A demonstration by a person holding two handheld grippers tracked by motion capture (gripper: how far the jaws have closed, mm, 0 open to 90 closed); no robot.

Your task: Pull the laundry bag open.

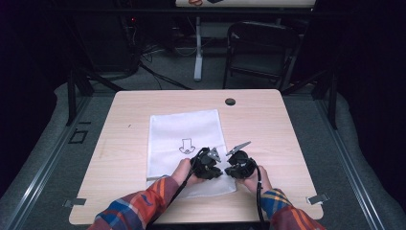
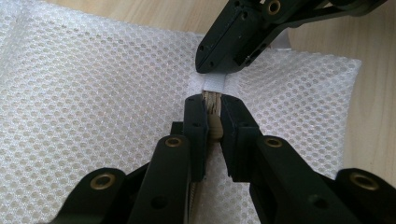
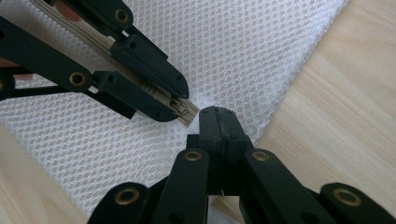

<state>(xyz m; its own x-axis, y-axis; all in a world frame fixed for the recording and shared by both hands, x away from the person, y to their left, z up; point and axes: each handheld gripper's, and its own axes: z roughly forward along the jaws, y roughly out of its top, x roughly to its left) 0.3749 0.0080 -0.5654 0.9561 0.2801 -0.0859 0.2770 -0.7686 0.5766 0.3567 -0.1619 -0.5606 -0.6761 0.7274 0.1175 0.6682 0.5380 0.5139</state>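
White mesh bag (image 1: 184, 143) flat on wooden table (image 1: 119, 158), near its front edge. Left gripper (image 2: 212, 105) clamped on tan ribbed strip (image 2: 213, 109) at bag's near end. Right gripper (image 3: 217, 116) shut, pinching mesh just beside left jaws.

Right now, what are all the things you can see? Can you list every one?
mesh bag: one, white with a small arrow print, lying flat in the middle of the table.
white tab: one, at the bag's edge, in the right gripper's jaws.
ribbed tan piece: one, pinched in the left gripper's jaws; I cannot tell what it is.
table: one, light wood, with a dark round hole near its far edge.
folding chair: one, black, behind the table.
left gripper: one, black, shut.
right gripper: one, black, shut.
sleeves: two, red, blue and yellow plaid, at the near edge.
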